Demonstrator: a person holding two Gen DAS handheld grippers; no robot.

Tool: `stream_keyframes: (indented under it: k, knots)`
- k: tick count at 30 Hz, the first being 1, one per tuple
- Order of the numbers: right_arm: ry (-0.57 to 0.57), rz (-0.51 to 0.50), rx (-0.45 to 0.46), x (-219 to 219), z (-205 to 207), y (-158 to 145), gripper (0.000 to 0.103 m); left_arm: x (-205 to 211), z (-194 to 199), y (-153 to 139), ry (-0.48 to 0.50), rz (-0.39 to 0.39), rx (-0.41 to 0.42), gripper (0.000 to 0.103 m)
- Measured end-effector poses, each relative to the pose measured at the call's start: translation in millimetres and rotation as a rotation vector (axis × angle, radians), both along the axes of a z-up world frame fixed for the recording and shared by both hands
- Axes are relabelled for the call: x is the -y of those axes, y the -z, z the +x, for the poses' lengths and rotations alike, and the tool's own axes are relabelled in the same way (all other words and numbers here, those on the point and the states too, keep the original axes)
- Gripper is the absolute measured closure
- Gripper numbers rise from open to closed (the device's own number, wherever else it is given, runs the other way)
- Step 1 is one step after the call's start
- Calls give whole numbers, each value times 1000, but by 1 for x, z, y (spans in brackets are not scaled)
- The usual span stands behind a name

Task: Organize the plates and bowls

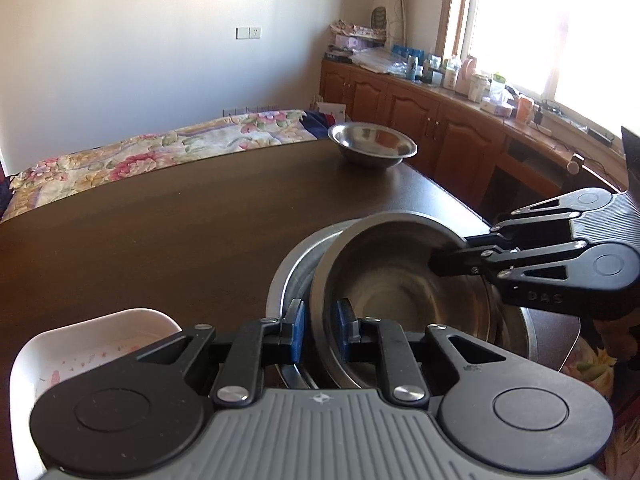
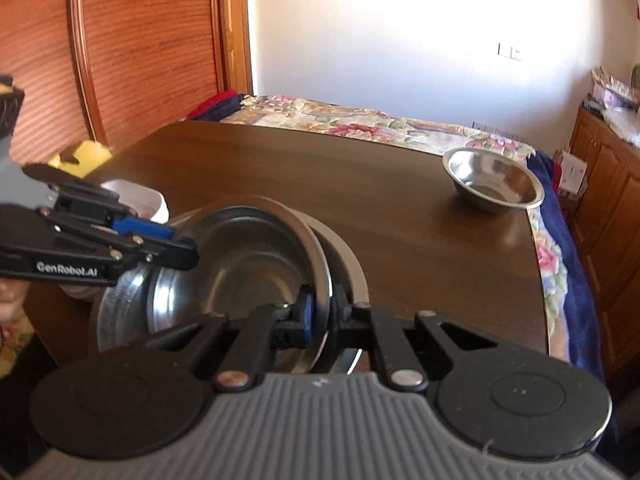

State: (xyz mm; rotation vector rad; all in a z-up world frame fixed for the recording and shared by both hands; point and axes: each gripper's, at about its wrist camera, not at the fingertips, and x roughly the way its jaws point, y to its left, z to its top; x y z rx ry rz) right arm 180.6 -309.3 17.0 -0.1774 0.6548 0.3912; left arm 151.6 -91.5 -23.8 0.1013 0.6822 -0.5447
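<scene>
Left wrist view: left gripper (image 1: 320, 330) pinches the near rim of the steel bowl (image 1: 400, 280), lower centre, tilted over a wide steel plate (image 1: 288, 276). Right gripper (image 1: 440, 258) clamps the far rim.

Right wrist view: right gripper (image 2: 322, 312) is closed on that rim. Lower both sides evenly, then release. Spare bowl (image 2: 494, 180) sits upper right.

Both wrist views close, angled down; share steel bowl (image 1: 400, 280) (image 2: 248, 264).
</scene>
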Motion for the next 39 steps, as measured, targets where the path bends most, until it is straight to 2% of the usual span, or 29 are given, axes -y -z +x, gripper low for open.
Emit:
stream_keyframes:
  k: [10, 19, 25, 31, 33, 34, 35, 36, 39]
  knots:
    - [-5, -63, 3, -13, 7, 4, 89, -5, -4, -6, -14, -29, 31, 84]
    - [9, -4, 37, -7, 3, 1, 88, -3, -6, -15, -12, -55, 56, 83]
    - [13, 34, 80, 0, 0, -10, 88, 4, -1, -24, -11, -61, 82, 74]
    - [47, 78, 144, 17, 1, -24, 86, 16, 10, -34, -7, -55, 112, 47]
    - [63, 85, 172, 25, 3, -29, 67, 21, 14, -38, -6, -52, 126, 37]
    - [71, 92, 183, 30, 4, -31, 53, 22, 16, -40, -6, -49, 134, 34]
    - [80, 99, 194, 34, 5, -32, 47, 25, 18, -42, -6, -48, 142, 28]
    - [91, 104, 201, 39, 7, -34, 47, 27, 20, -44, -6, -49, 150, 22]
    - [117, 115, 221, 51, 10, -34, 43, 36, 28, -49, -2, -53, 164, 12]
